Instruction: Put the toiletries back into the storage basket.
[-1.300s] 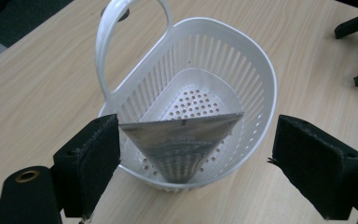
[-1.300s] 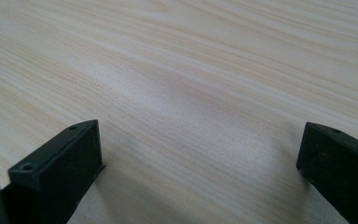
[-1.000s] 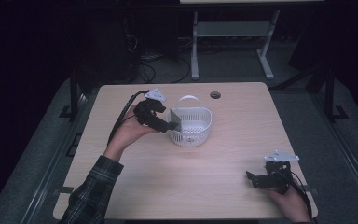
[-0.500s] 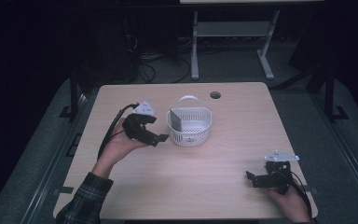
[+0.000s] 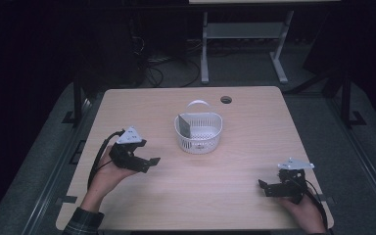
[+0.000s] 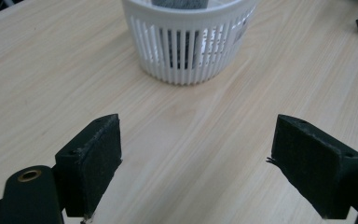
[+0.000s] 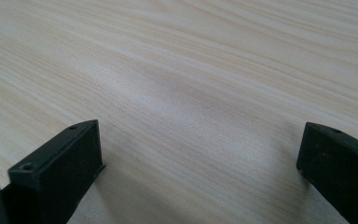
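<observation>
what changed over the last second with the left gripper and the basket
The left gripper let go of the grey flat piece it was holding at the basket rim and drew back toward the person, to the basket's left. Its jaws are open with nothing between them. The grey piece stands inside the basket. The basket and the right gripper, open at the table's near right, stayed put.

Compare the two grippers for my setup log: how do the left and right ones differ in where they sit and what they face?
The left gripper sits at the table's left side, near the white basket; the right gripper sits at the near right corner, far from it. The left gripper faces the basket, which holds a grey slab; the right gripper faces bare wooden table. Both are hand-held with jaws wide open, gripping nothing.
</observation>
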`<state>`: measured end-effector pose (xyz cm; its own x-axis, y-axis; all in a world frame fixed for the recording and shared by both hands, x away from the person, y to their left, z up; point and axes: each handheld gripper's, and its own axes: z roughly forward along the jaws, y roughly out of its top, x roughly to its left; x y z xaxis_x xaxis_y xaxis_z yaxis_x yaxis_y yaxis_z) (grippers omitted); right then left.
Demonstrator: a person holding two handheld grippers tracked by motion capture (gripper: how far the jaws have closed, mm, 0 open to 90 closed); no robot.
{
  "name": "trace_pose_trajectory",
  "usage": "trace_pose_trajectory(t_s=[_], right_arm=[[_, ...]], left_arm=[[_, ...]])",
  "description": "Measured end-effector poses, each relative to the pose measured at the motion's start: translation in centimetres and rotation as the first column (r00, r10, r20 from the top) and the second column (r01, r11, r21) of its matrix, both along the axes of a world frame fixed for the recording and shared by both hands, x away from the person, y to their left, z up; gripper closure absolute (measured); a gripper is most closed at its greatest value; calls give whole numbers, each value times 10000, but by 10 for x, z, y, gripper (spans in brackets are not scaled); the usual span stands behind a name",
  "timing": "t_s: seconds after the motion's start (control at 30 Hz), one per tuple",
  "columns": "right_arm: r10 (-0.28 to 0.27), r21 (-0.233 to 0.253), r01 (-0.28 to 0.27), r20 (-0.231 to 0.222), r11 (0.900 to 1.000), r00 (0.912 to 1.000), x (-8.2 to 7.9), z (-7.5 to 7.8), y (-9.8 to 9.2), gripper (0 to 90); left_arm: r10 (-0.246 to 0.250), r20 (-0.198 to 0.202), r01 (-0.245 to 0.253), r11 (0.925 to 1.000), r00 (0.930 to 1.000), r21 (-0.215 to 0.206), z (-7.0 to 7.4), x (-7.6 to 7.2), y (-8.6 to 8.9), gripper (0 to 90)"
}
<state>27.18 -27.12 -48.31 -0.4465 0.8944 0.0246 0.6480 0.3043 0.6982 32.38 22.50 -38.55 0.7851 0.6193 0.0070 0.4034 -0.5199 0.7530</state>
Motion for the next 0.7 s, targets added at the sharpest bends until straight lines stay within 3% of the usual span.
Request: trace_pose_trajectory(t_s=[0.27, 0.7], right_arm=[[-2, 1, 2, -1, 10000, 10000, 0, 0, 0, 0], [-4, 4, 4, -3, 10000, 10000, 0, 0, 0, 0]], left_arm=[[352, 86, -350, 9992, 9993, -213, -16, -16, 19, 151], [890, 54, -890, 9959, 9960, 155, -55, -35, 44, 146]])
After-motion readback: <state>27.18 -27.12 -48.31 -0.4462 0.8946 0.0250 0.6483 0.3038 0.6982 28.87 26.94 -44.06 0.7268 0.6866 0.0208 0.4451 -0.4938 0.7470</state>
